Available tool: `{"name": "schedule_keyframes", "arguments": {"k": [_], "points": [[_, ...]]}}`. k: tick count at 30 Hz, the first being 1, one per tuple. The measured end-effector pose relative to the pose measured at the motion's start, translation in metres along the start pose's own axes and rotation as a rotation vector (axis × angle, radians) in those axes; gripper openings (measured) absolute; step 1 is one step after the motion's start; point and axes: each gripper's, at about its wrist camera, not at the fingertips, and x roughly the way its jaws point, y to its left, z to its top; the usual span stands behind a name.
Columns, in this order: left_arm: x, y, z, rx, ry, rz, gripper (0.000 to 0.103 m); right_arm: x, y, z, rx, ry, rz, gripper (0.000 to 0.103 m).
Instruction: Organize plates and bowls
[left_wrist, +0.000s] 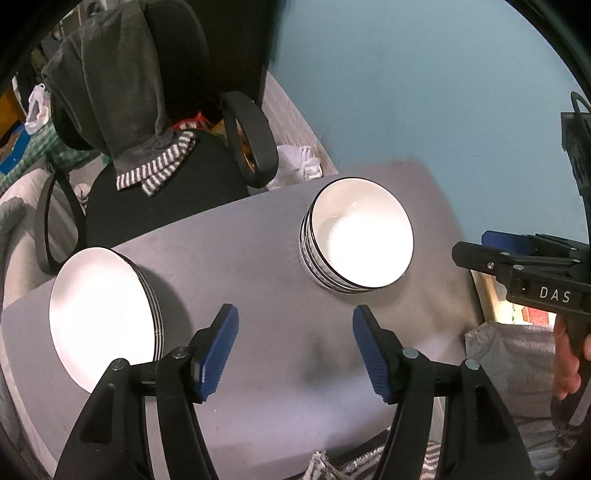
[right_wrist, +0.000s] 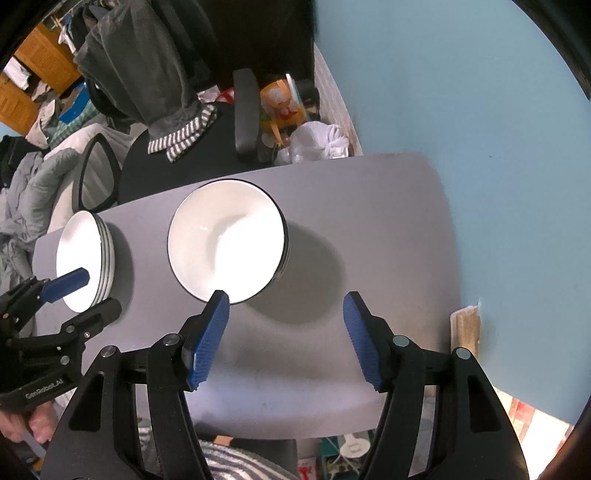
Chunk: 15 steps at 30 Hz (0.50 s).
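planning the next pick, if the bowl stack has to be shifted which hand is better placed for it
Right, probably. The right gripper hangs open beside the stack of bowls, one finger already at its near rim. The left gripper is open too, but sits between the bowls and the stack of plates.

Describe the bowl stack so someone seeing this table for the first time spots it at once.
Find the grey table against the blue wall, with a black office chair behind it. Two white stacks stand on it, apart from each other. The bowl stack is the one nearer the wall: deep, black-rimmed, with striped sides, unlike the flat plate stack at the table's far-left edge.
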Motion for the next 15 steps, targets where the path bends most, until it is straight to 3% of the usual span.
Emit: {"name": "schedule_keyframes", "arguments": {"k": [4, 9, 15], "points": [[-0.007, -0.002, -0.009, 0.026, -0.023, -0.007, 0.077, -0.007, 0.001, -0.008, -0.002, -0.021, 0.007, 0.064], [-0.011, -0.003, -0.017, 0.029, -0.048, -0.009, 0.078, -0.007, 0.003, -0.018, -0.017, -0.044, -0.006, 0.064], [-0.009, -0.007, -0.019, 0.034, -0.005, -0.029, 0.078, -0.005, 0.002, -0.025, -0.033, -0.055, 0.016, 0.065]]}}
